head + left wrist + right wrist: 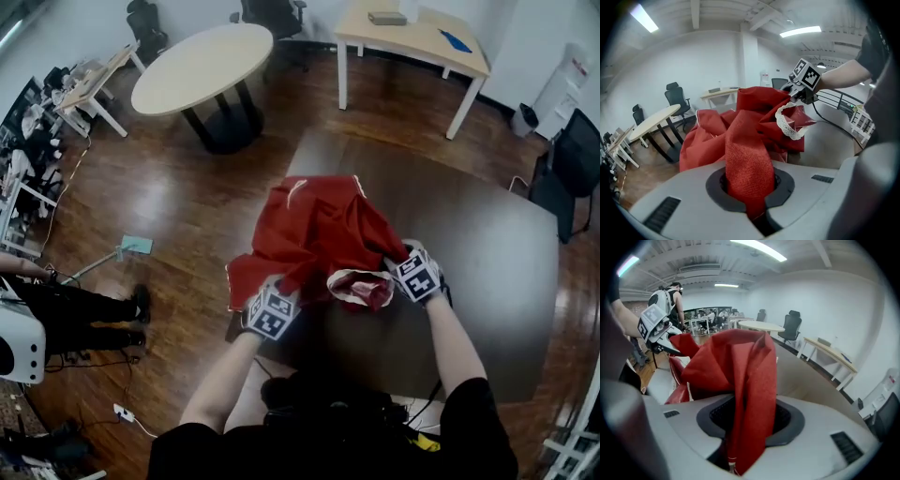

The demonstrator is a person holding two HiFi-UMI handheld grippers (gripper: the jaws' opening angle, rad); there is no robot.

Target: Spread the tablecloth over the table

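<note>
A red tablecloth (319, 234) with a white lace trim lies bunched on the near left part of the dark brown table (487, 262). My left gripper (281, 289) holds its near left edge; in the left gripper view (757, 213) a narrow fold of red tablecloth (740, 140) is pinched between the jaws. My right gripper (394, 269) is at the near right of the heap. In the right gripper view (736, 455) a fold of the tablecloth (740, 366) hangs through the parted jaws, with a dark gap beside it.
A round table (202, 66) and a rectangular table (412, 37) stand beyond on the wooden floor. A black office chair (572, 159) sits by the table's right edge. A person's legs (84, 309) are at the left, near cables.
</note>
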